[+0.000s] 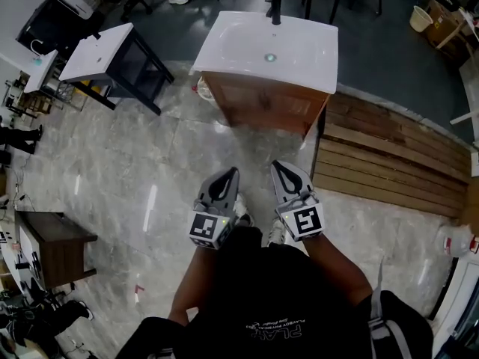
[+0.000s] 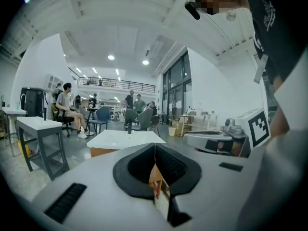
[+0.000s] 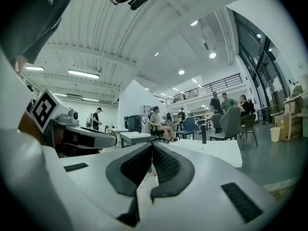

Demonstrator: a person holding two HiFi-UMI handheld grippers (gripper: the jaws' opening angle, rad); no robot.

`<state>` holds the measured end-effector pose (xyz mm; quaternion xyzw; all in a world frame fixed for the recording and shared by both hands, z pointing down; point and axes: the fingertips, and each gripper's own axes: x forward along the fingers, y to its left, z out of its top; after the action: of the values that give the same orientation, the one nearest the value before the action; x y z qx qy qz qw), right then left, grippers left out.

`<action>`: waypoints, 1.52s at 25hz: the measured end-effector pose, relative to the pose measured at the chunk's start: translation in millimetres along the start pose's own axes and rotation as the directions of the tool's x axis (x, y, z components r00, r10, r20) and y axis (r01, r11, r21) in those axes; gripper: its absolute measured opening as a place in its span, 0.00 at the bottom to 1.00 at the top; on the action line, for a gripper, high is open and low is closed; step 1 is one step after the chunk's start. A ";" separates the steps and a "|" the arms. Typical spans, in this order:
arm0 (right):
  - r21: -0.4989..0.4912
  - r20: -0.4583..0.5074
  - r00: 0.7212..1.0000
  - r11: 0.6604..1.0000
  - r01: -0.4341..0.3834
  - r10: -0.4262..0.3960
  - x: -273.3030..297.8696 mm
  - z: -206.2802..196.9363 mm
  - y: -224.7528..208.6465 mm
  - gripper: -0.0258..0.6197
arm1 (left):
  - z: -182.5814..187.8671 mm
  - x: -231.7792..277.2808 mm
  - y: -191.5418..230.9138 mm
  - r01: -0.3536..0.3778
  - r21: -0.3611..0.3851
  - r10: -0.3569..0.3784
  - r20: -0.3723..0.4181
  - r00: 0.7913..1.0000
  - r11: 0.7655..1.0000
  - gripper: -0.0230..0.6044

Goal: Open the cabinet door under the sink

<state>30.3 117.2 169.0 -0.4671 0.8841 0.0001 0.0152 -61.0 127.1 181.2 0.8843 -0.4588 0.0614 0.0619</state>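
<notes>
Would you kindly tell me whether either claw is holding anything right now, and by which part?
Nothing is held. The left claw and right claw are both shut and empty, well short of the sink cabinet.

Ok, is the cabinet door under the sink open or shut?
Shut, as far as it shows: the wooden cabinet front lies flat beneath the white sink, no door swung out.

Bright ceiling lights — strong fisheye edges, floor glare.
</notes>
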 end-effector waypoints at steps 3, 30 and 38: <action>-0.018 -0.015 1.000 1.000 0.008 -0.008 21.3 -6.0 -5.1 0.08 | -4.3 16.1 20.6 0.017 -0.015 -0.017 0.000 1.000 1.000 0.07; -0.041 -0.268 0.941 0.979 0.201 -0.205 228.9 -107.0 -70.5 0.08 | -45.4 178.1 201.0 0.274 -0.083 -0.280 -0.077 0.957 0.958 0.07; -0.010 -0.356 0.895 0.959 0.284 -0.269 246.0 -178.1 -118.3 0.08 | -92.8 238.1 214.1 0.266 -0.079 -0.275 -0.136 0.952 0.961 0.07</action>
<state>-15.4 -155.2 342.1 -0.5798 0.7968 -0.1048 -0.1344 -105.1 -171.2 323.3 0.9296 -0.3293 0.1029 0.1295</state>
